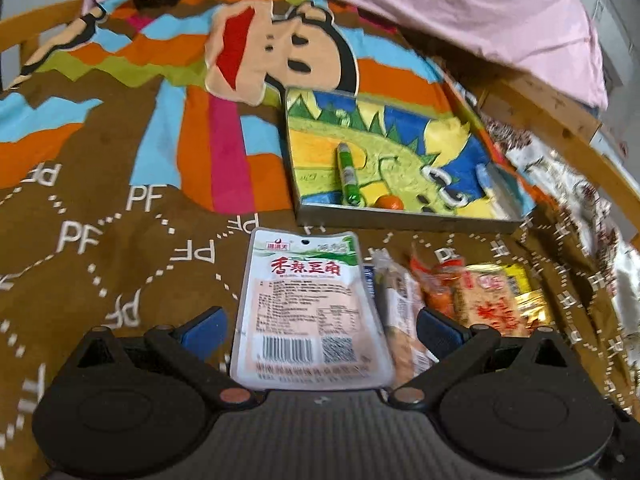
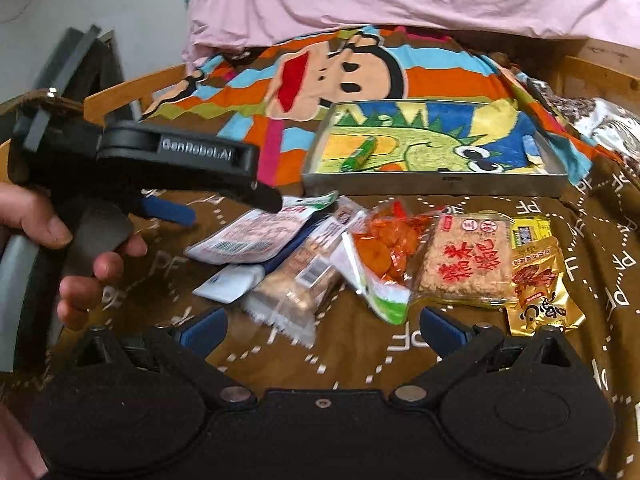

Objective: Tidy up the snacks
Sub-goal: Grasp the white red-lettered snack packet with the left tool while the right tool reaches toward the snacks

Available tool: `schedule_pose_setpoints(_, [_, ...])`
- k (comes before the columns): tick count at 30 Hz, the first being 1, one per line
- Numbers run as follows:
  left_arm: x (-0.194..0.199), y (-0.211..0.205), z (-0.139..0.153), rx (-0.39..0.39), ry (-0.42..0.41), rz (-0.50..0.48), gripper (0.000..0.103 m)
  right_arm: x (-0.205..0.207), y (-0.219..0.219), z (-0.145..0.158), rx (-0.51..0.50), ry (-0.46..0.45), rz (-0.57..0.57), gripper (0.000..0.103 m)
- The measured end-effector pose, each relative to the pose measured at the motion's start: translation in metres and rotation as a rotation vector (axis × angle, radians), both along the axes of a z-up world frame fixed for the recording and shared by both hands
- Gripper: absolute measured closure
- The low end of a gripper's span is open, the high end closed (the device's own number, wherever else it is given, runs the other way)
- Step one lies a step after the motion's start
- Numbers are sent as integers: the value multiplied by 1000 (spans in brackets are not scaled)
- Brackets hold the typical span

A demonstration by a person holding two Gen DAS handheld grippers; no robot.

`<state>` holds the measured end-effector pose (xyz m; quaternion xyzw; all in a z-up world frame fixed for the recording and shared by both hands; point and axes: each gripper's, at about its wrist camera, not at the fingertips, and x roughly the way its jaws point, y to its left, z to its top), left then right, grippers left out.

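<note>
- Left gripper [image 1: 318, 330] spread wide, blue pads either side of a pink-and-white bean snack pouch [image 1: 310, 308] without touching it; pouch flat on the brown "PF" bedspread [image 1: 100, 248], barcode end nearest the camera.
- Seen from the right wrist camera: same left gripper [image 2: 236, 208] low over that pouch [image 2: 256, 236], held by a hand [image 2: 80, 256] at the left edge; whether the far finger touches the pouch cannot be told.
- Right gripper [image 2: 322, 328] also open, nothing between its fingers, hovering above a loose row of snacks on the bedspread.
- In that row, left to right: a clear-wrapped brown pastry bar [image 2: 298, 284] partly over a white-and-blue packet [image 2: 236, 284]; an orange snack bag with a green-and-white end [image 2: 380, 264]; a square rice crisp pack with red characters [image 2: 466, 262]; a gold foil packet [image 2: 538, 288] overlapping a small yellow packet [image 2: 528, 230].
- Beyond the row, a shallow metal tray [image 2: 436, 184] with a cartoon dinosaur lining, near but apart from the snacks.
- Inside the tray: a green stick-shaped snack [image 1: 348, 174] lying near the front left, and a small round orange item [image 1: 389, 202] just beside it against the front wall.
- Pink bedding [image 1: 400, 4] bunched behind the tray.
</note>
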<state>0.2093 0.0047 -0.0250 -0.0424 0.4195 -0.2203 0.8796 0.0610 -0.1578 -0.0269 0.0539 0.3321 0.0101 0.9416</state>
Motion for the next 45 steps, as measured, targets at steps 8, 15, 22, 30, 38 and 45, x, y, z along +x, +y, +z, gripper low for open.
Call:
schedule_pose_setpoints(8, [38,8,-20,-38,126,36,1,20,-3,-14,12,23,-47,1])
schedule_pose_setpoints(15, [52,4,-34,-57,161,53,0,30,13,-19,-52,15,-1,1])
schedule_pose_setpoints(22, [57,-6,-33,-55,167,26,0,42,16,-27,-74,38,-15,1])
schedule_pose_setpoints(30, [66,-20,-35,8,203,1,0,47,21,-32,-69,41,-2,1])
schedule_pose_setpoints(38, [57,-36,-40,122,145,-56,1,54,23,-36,-54,39,-14,3])
schedule_pose_setpoints(45, [59,-22,-35,66,177,-40,10,51,18,-33,9,45,-27,22])
